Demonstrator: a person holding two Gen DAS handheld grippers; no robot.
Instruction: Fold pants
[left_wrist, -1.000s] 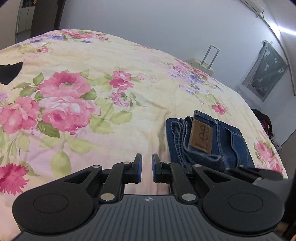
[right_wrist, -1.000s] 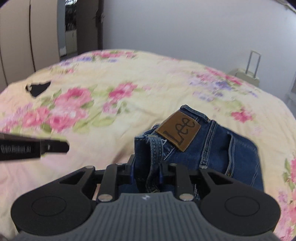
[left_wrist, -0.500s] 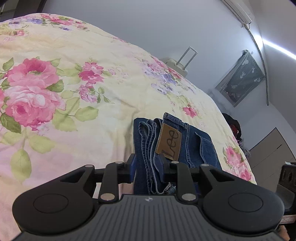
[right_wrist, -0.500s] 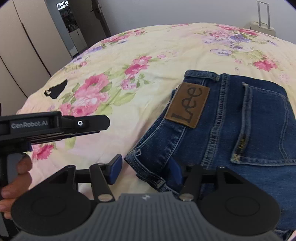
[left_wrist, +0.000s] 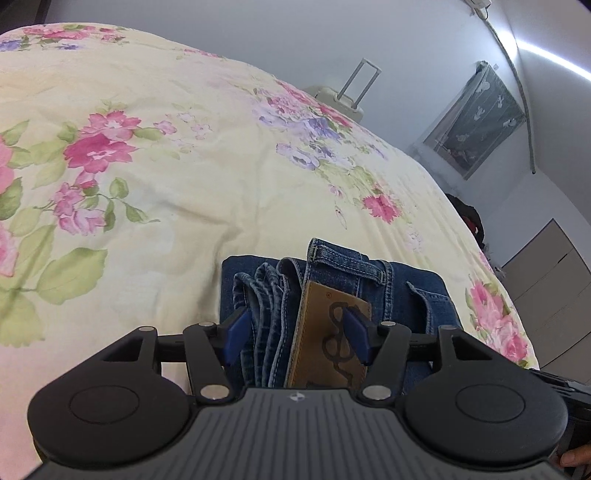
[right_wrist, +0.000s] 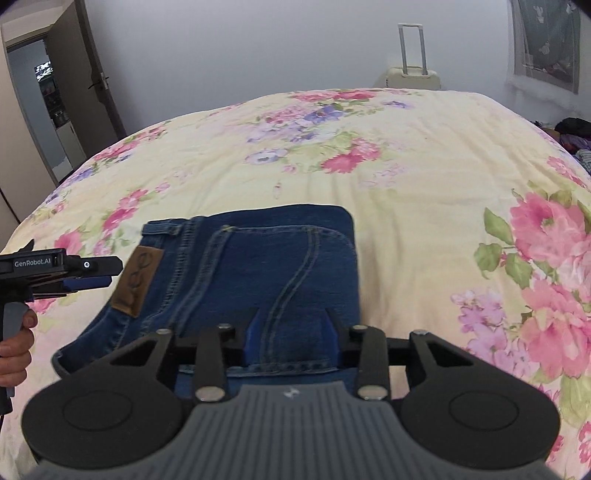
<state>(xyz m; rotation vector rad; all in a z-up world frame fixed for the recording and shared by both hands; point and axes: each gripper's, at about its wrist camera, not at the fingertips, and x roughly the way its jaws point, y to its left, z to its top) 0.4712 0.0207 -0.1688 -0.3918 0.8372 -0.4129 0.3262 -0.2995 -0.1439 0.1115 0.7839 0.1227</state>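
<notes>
Blue jeans lie folded into a compact stack on the floral bedspread, brown Lee patch up. In the left wrist view the stacked waistband edge of the jeans sits between the spread fingers of my left gripper, which is open around it. The left gripper also shows at the left of the right wrist view, beside the patch. My right gripper is open, its blue pads straddling the near edge of the jeans by the back pocket.
The floral bedspread stretches far and to both sides. A cream suitcase stands against the wall beyond the bed. A doorway is at far left. Dark clothes lie off the bed's right side.
Both grippers have opened wider and moved onto the folded jeans. The left one now straddles the waistband stack; the right one has shifted right from the waistband corner to the pocket edge.
</notes>
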